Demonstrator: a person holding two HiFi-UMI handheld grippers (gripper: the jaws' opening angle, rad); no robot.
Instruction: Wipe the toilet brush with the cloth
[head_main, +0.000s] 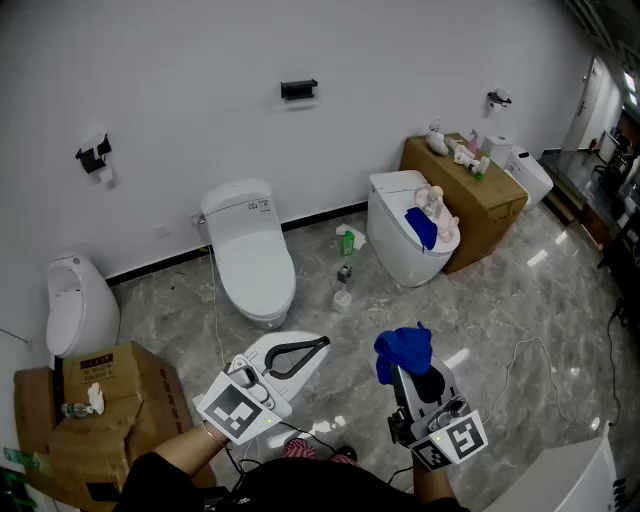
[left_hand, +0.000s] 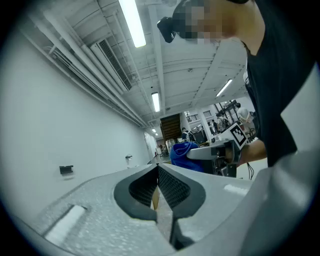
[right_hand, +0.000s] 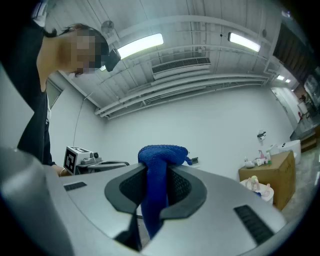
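Note:
A bunched blue cloth sticks up from my right gripper, whose jaws are shut on it; in the right gripper view the cloth hangs pinched between the black pads. My left gripper is held level beside it, to the left. Its jaws are shut with nothing between them, and the pads meet in the left gripper view. On the floor between the two toilets stand a small white holder and a dark-topped item. I cannot tell whether that is the brush.
A white toilet stands at the wall. A second toilet carries a blue rag and sits next to a brown box with bottles on it. A urinal and cardboard boxes are at the left. A green bottle and a cable are on the floor.

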